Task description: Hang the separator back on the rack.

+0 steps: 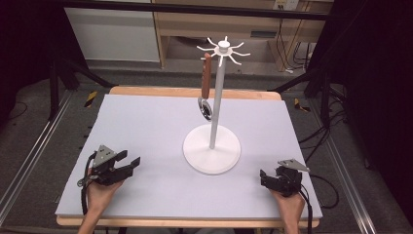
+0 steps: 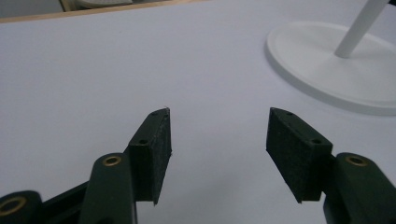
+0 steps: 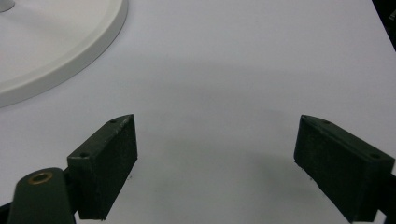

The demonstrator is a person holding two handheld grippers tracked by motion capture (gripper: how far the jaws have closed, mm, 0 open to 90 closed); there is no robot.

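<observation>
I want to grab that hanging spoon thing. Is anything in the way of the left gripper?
Nothing visible blocks it. The left gripper, jaws open, sits low on the mat; bare mat lies between it and the utensil hanging from the white stand, well above the table.

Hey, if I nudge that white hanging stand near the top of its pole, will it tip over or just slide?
The stand probably resists tipping: its round base is wide and flat on the mat. Still, the pole is tall and thin, so a high push has leverage and may rock it. The spoon hangs from one hook and would likely swing. Pushing low at the base would likelier slide it.
</observation>
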